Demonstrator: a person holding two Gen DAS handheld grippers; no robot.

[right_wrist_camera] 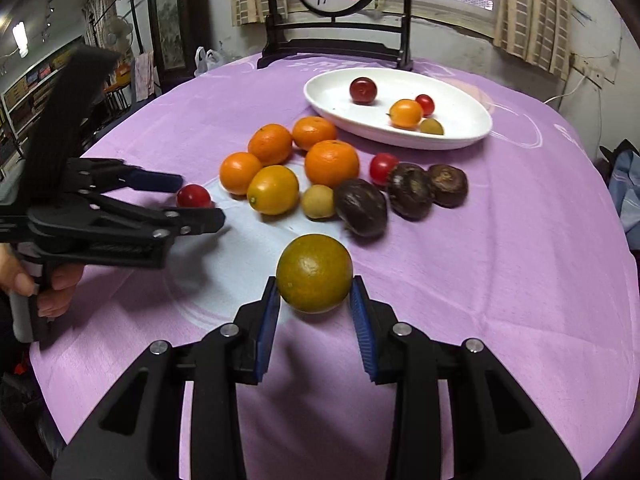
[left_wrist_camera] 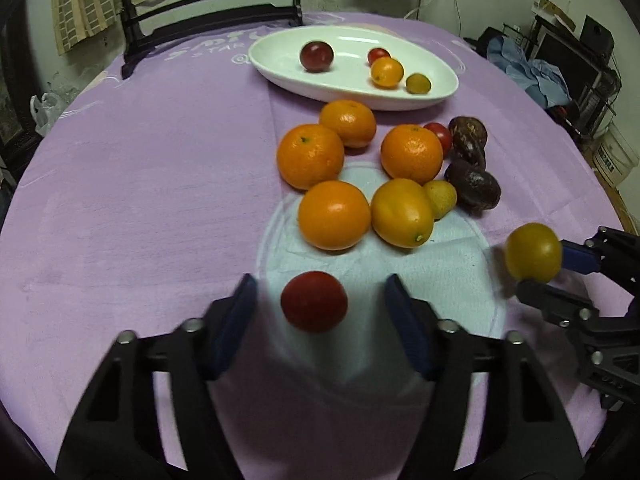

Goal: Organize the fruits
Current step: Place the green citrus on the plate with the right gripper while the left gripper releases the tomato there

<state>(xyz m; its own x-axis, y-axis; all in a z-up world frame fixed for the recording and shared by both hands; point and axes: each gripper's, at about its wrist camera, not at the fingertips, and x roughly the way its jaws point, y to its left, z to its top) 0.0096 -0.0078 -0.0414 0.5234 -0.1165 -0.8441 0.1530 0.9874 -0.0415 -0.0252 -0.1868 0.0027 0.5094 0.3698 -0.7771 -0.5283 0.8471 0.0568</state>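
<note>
Nearest the right wrist camera, the right hand-held gripper (right_wrist_camera: 314,304) is closing around a greenish-yellow citrus (right_wrist_camera: 314,273), its blue pads (right_wrist_camera: 267,330) sitting right at the fruit's flanks; whether they are actually pressing it I cannot tell, and because the contact is falling low on a round, smooth skin, the fruit is at risk of squirting forward and rolling across the counter (right_wrist_camera: 500,260) if the squeeze lands off-centre. On the other side, the left hand-held gripper (left_wrist_camera: 320,312) is standing released, its fingers spread well apart on either side of a small red tomato (left_wrist_camera: 314,301), touching neither side; a hasty closure is likely to nudge it sideways, and too hard a pinch is likely to split so soft a thing. The two tools are working near each other, so they are risking a clash if both lift at once. Just beyond, the oranges (left_wrist_camera: 334,215) are lying bunched together with a small yellow fruit (left_wrist_camera: 440,199), another tomato (left_wrist_camera: 439,136) and three dark wrinkled fruits (left_wrist_camera: 474,187), several touching, so a low pass over them is threatening to knock one loose and set the others rolling. Farthest off, the white oval dish (left_wrist_camera: 280,68) is already holding four small fruits, among them a dark red plum (left_wrist_camera: 316,56); its wall is looking shallow, so anything dropped rather than set down is liable to bounce out or scatter what is lying inside.
</note>
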